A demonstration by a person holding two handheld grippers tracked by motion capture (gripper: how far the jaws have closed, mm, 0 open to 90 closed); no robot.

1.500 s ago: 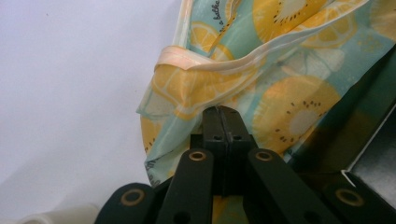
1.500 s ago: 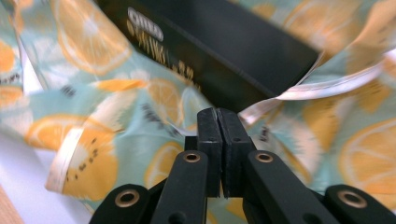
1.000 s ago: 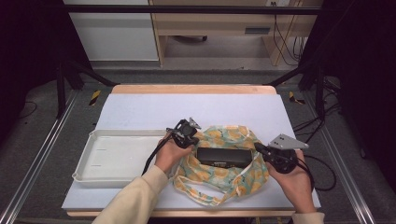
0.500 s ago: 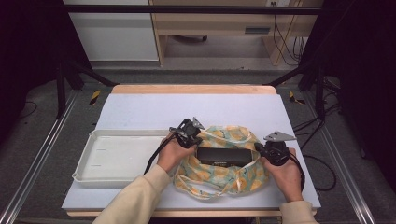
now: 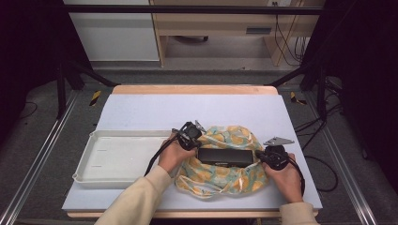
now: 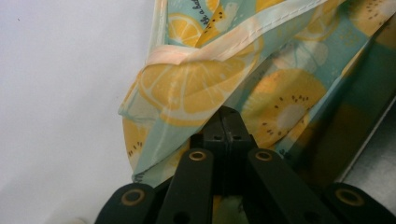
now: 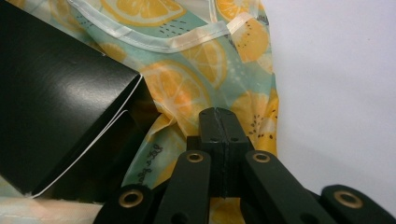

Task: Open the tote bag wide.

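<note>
The left tongs [image 5: 193,132], pressed together on a fold of the fruit-print cloth [image 5: 220,176], hold the cloth's left side up just beside the white tray [image 5: 101,161] and have not shifted. The black box [image 5: 224,156] lies at the cloth's centre on the tabletop [image 5: 197,108]. The right tongs [image 5: 263,157], pressed together against the cloth at the box's right end, have come down since a second ago, so the wrap is judged near closing; open room lies behind the cloth, while the right tabletop edge is near.
</note>
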